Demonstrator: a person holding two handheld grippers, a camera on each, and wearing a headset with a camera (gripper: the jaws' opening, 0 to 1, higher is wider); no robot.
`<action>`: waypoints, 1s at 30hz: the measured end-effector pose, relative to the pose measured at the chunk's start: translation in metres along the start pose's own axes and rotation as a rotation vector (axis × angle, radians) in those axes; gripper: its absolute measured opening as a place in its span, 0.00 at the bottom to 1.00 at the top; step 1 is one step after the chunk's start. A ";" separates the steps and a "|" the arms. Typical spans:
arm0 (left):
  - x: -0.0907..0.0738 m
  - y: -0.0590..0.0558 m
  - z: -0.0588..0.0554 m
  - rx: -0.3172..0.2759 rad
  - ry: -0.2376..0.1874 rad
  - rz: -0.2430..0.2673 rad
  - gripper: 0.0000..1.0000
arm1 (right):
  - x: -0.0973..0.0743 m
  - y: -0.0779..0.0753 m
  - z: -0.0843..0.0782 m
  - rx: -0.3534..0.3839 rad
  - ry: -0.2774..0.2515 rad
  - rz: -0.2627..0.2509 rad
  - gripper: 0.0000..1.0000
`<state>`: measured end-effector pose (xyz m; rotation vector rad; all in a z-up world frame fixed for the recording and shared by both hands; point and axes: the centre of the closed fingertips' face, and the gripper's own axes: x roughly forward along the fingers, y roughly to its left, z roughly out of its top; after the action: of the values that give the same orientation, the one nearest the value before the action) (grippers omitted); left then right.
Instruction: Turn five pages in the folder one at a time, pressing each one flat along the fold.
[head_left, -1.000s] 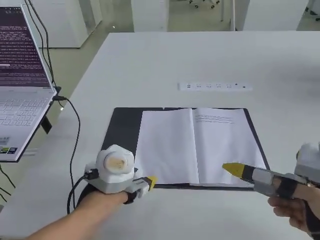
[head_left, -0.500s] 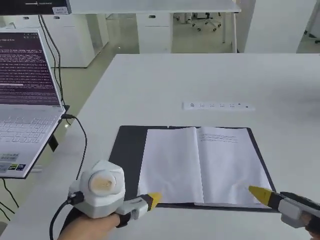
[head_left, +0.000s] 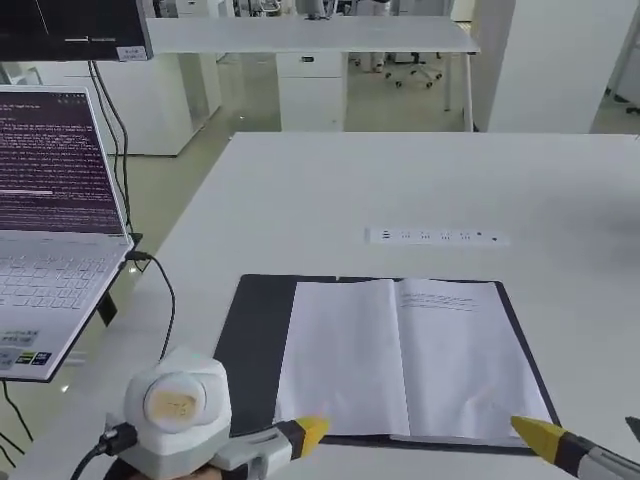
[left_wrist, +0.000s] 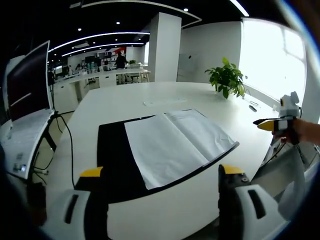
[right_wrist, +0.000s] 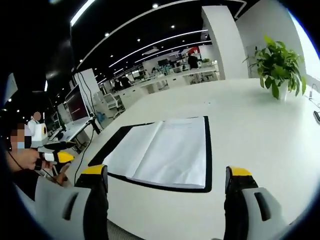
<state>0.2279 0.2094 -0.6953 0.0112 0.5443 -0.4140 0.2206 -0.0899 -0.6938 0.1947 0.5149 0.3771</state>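
1. Left gripper (left_wrist: 162, 172) was seen with its two yellow-tipped jaws held wide apart and nothing between them; it was held low over the near edge of the table (head_left: 400, 180), close to the near left corner of the folder (head_left: 385, 355)
2. Right gripper (right_wrist: 166, 171) was also seen with its jaws spread wide and nothing gripped; in the head view its yellow tip was found just beside the near right corner of the folder, and it could not be told whether they touched
3. The folder was laid open and flat on the white table, with white pages on both sides of the fold and a strip of the black cover exposed on the left; some printed lines were visible at the top of the right page
4. A white power strip (head_left: 437, 237) was placed beyond the folder, apart from it
5. An open laptop (head_left: 50, 220) was seen to the left of the table, with a black cable (head_left: 165, 300) hanging from it
6. A potted plant (right_wrist: 277, 62) was seen at the table's far side
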 end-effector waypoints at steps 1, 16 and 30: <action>0.000 0.001 0.000 0.001 0.001 0.003 0.93 | 0.001 0.001 0.000 -0.011 0.005 0.002 0.98; 0.000 0.004 0.000 0.016 0.007 0.022 0.93 | 0.002 -0.009 -0.007 -0.038 0.015 0.012 0.99; 0.048 -0.023 0.000 0.096 0.065 -0.040 0.87 | 0.003 -0.019 -0.010 -0.011 0.019 0.010 0.97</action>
<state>0.2567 0.1701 -0.7174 0.1060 0.5887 -0.4796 0.2240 -0.1052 -0.7093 0.1839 0.5302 0.3918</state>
